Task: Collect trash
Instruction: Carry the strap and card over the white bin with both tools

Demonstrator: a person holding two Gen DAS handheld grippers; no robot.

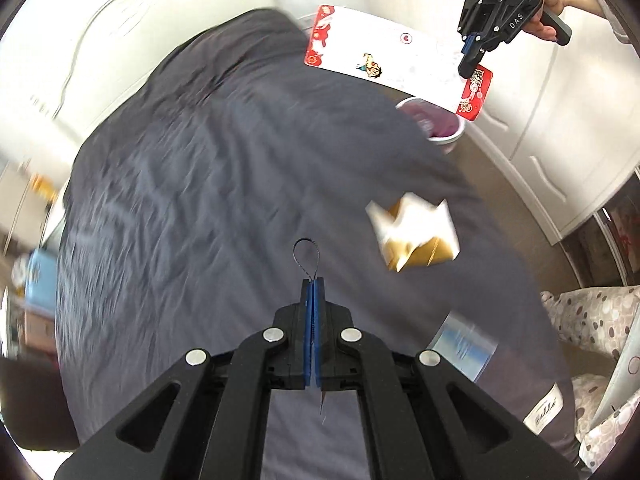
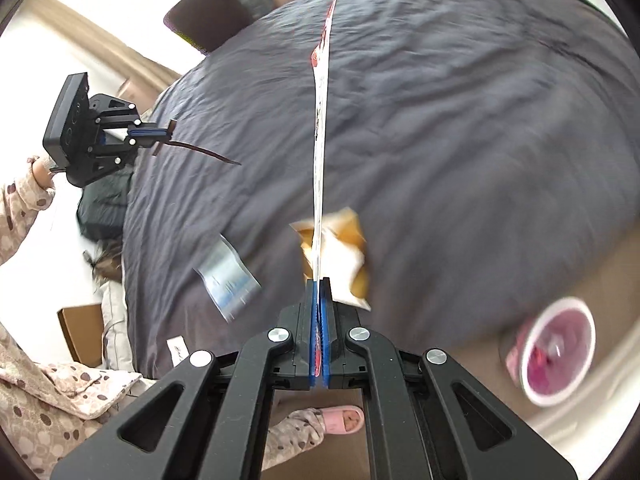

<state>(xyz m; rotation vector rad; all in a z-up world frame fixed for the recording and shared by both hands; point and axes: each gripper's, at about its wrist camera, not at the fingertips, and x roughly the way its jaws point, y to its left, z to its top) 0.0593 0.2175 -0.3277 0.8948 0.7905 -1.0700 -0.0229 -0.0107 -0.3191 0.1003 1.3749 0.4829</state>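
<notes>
My left gripper [image 1: 313, 280] is shut on a thin dark strip [image 1: 306, 254] whose loop sticks out past the tips. In the right wrist view the strip [image 2: 208, 154] trails sideways from the left gripper [image 2: 170, 132]. My right gripper [image 2: 321, 280] is shut on a flat white-and-red wrapper [image 2: 320, 140], seen edge-on. In the left wrist view this wrapper [image 1: 380, 52] hangs from the right gripper [image 1: 470, 70] above a pink-lined bin [image 1: 436, 124]. On the dark grey duvet [image 1: 220, 180] lie a crumpled gold-and-white wrapper [image 1: 412, 236] and a blue-and-white packet [image 1: 464, 344].
The bin [image 2: 556, 352] stands on the floor beside the bed. White wardrobe doors [image 1: 560, 140] rise behind it. A person in spotted pyjamas [image 2: 60, 392] and a pink slipper [image 2: 344, 420] stands at the bed's edge. A dark chair [image 2: 208, 12] and a cardboard box [image 2: 80, 332] are nearby.
</notes>
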